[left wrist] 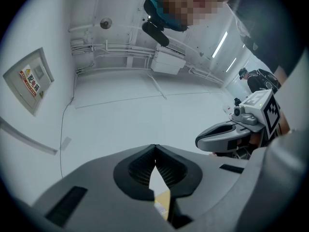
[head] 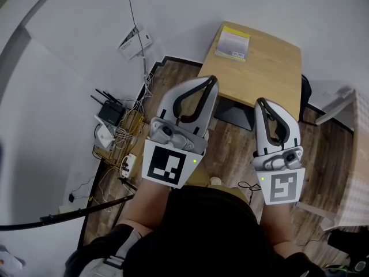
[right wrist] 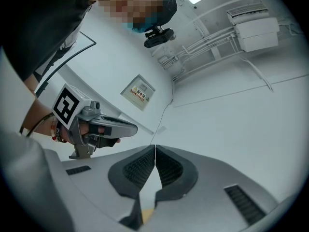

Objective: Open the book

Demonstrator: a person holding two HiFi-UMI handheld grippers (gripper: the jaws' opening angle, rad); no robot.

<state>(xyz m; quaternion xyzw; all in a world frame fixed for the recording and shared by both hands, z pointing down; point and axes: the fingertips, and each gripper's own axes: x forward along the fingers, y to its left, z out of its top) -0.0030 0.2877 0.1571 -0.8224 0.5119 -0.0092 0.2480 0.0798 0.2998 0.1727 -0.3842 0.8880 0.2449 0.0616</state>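
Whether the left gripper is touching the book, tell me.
Apart. In the head view the left gripper is held up, shut and empty, and bare table shows between it and the book.

A wall panel (left wrist: 30,79) bears a small white label with red Chinese characters, too small to read with certainty; the same panel (right wrist: 137,92) shows in the right gripper view, no clearer. The book (head: 233,44) on the wooden surface (head: 271,74) has a yellow-green cover with a pale strip of print and what looks like barcodes, all illegible. The left gripper (head: 212,81) and right gripper (head: 260,101) each carry a cube with black-and-white square markers, patterns only, without letters or numbers.
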